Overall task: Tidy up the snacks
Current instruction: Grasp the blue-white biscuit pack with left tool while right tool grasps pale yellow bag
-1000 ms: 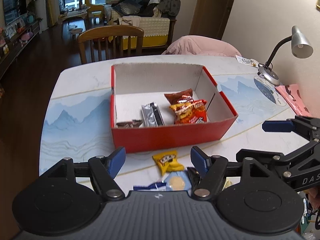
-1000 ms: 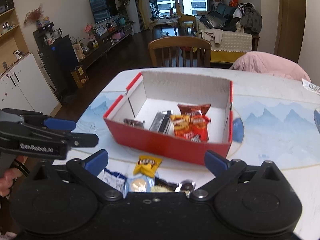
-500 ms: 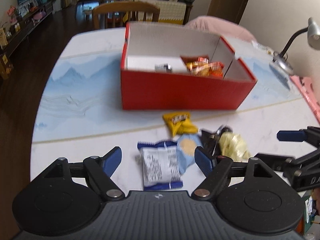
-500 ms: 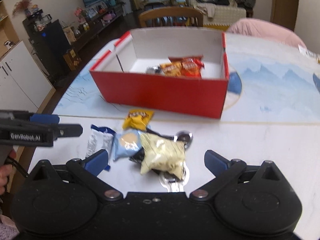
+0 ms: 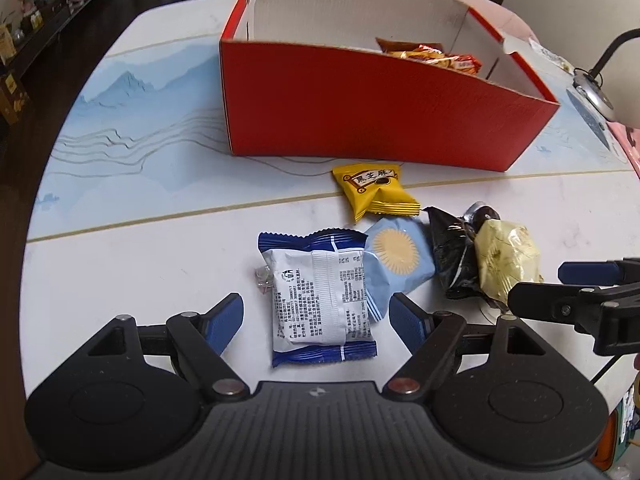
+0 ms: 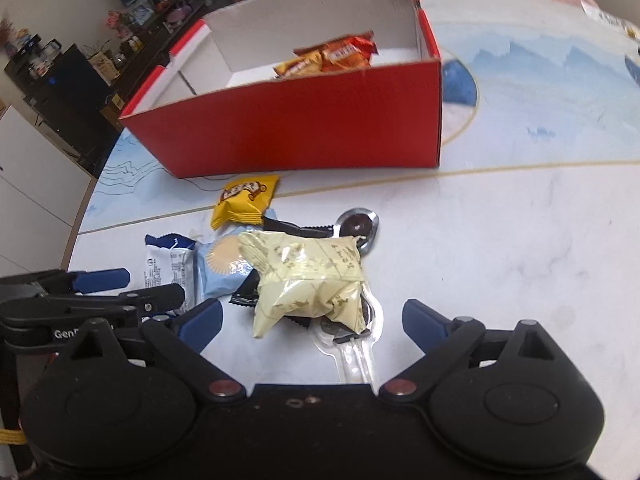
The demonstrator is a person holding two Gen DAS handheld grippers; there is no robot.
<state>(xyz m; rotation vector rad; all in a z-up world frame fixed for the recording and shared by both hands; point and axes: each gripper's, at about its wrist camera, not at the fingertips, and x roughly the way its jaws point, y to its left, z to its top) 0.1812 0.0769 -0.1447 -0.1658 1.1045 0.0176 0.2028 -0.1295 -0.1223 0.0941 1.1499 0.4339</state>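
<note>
**Snack pickup zone, near table edge**

Before the red box: left gripper hovering spread around blue-white packet; right gripper hovering spread around pale yellow packet; yellow packet lying just beside box.

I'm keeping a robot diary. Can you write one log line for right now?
left claw: open, around blue-white packet | right claw: open, around pale yellow packet | red box: partly filled

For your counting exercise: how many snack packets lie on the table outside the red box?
6, possibly more hidden: a blue-and-white packet between the left gripper's fingers, a light-blue one beside it, a yellow one nearest the box, a black one, a pale-yellow one atop a clear chocolate pack.
</note>
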